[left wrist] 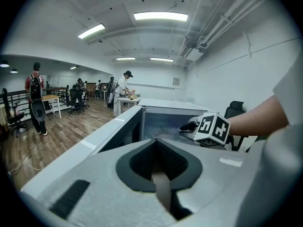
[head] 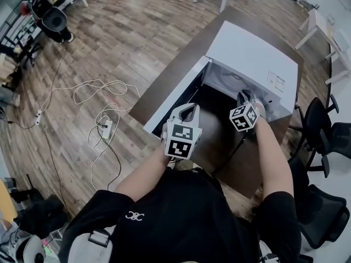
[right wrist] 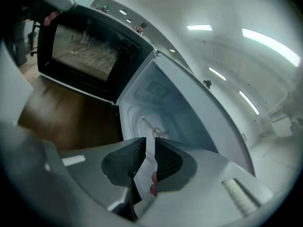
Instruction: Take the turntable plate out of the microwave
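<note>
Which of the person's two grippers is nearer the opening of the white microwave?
Right. The right gripper sits at the open mouth of the white microwave, pointing inside. The left gripper is outside it, beside the open door.

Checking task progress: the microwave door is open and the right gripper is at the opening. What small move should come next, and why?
Probably ease the right gripper deeper into the microwave, toward the near rim of the turntable plate. Its jaws stand slightly apart with nothing between them, and the plate lies on the cavity floor just ahead, not yet gripped.
</note>
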`<state>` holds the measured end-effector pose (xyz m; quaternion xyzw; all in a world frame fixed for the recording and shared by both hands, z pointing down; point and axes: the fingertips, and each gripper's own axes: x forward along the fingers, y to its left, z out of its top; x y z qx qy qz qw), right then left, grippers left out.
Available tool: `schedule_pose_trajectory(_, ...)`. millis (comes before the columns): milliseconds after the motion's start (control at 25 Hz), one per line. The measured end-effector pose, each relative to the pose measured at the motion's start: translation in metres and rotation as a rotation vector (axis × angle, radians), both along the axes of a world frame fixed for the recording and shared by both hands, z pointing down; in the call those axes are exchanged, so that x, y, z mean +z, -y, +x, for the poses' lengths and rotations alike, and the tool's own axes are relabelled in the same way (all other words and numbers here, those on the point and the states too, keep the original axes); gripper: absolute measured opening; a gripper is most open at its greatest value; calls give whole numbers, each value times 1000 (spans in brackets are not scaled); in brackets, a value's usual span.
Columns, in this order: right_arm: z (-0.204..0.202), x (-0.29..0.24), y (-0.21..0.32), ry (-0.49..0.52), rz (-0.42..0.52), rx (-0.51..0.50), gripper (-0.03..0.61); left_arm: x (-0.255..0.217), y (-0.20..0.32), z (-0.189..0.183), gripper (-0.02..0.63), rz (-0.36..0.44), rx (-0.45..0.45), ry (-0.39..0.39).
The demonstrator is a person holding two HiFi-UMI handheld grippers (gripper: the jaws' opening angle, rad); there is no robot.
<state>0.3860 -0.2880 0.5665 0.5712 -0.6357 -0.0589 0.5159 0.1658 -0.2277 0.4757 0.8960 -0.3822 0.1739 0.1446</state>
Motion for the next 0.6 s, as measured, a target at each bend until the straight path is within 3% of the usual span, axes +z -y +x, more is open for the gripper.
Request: schedule_pose_trajectory(600, 9, 73, 28, -232, -225, -203, 151, 16, -1, -19, 8, -21, -107, 45)
